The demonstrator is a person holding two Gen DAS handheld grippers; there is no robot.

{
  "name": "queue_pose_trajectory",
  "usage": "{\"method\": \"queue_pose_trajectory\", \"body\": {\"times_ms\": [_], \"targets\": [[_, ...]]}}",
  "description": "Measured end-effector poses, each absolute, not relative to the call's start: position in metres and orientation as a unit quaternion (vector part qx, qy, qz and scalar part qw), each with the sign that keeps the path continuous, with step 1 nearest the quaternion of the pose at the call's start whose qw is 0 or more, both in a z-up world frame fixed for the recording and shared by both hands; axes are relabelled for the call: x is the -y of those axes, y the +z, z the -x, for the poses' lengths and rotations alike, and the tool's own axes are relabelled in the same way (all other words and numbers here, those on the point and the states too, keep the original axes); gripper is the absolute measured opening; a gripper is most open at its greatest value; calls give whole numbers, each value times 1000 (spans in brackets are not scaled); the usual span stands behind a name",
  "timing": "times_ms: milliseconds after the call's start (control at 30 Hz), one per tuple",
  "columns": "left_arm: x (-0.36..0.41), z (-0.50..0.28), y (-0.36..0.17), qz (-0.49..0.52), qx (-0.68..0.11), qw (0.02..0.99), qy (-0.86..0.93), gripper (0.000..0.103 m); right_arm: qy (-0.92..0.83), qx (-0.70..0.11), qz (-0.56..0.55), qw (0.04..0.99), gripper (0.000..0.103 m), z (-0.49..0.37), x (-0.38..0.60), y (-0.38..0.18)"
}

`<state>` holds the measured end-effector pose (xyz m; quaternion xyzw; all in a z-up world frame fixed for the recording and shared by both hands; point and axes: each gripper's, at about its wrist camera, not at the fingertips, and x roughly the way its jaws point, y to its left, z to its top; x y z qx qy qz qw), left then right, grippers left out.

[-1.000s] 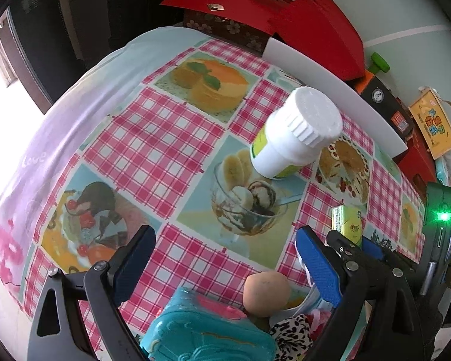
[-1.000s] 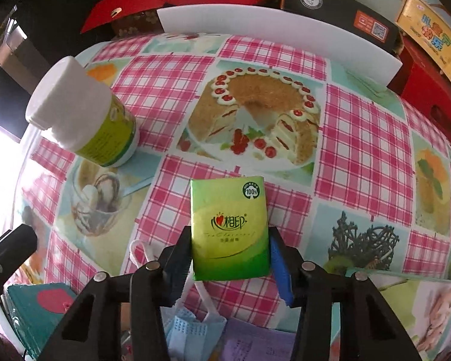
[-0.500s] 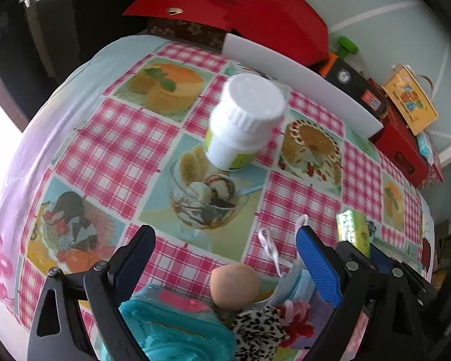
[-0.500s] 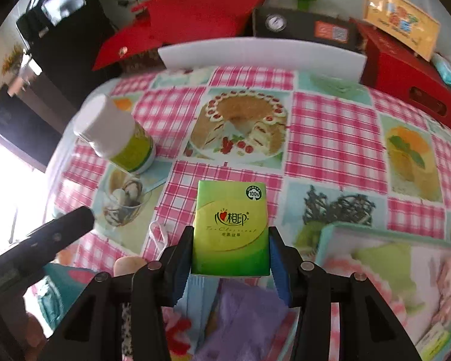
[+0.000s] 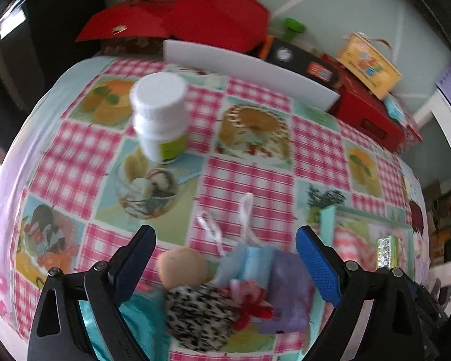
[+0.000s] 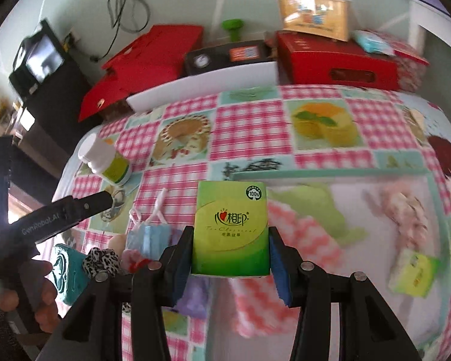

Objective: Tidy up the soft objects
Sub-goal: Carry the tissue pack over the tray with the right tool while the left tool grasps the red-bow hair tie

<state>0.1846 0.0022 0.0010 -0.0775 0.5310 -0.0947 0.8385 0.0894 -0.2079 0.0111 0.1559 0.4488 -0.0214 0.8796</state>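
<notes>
My right gripper point(image 6: 230, 252) is shut on a green tissue pack point(image 6: 231, 228), held above the near left edge of a teal-rimmed box point(image 6: 330, 174) that holds pink and green soft items and another green pack point(image 6: 413, 275). My left gripper point(image 5: 225, 258) stands open above a pile of soft things: a blue face mask point(image 5: 249, 266), a purple cloth point(image 5: 288, 294), a leopard-print scrunchie point(image 5: 199, 316), a red and pink piece point(image 5: 249, 300) and a beige ball point(image 5: 181, 266). The left gripper point(image 6: 84, 206) also shows at the left of the right wrist view, held by a hand point(image 6: 43, 303).
A white bottle with a green label point(image 5: 162, 120) stands on the checked tablecloth. A teal case point(image 6: 69, 270) lies at the near left. Red boxes point(image 6: 333, 60), a black box point(image 6: 225, 57), a white board point(image 6: 201, 85) and a yellow bag point(image 6: 315, 12) line the far edge.
My right gripper has carried the tissue pack up and to the right, off the cloth and over the box's edge. My left gripper has shifted right, so the soft pile now lies between its fingers.
</notes>
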Motion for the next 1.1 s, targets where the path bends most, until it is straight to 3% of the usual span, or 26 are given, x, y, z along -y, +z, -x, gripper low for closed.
{"method": "queue_pose_trajectory", "body": {"times_ms": [300,400,600,700,1100], "targets": [[33,-155,7,21,-526,839,-136,94,-67,-432,-184,880,50,-58,248,15],[42,-150,3,4,-533,834,-142,82,-74,-433,-183,879,50,-54,257,14],[54,-143,-8,-28,-550,823,-142,81,-84,-438,-205,871,50,-49,277,8],[61,-140,-10,-41,-553,819,-149,69,-77,-438,-215,869,50,-49,280,6],[74,-131,-36,-123,-585,789,-140,68,-72,-435,-252,862,50,-47,300,1]]}}
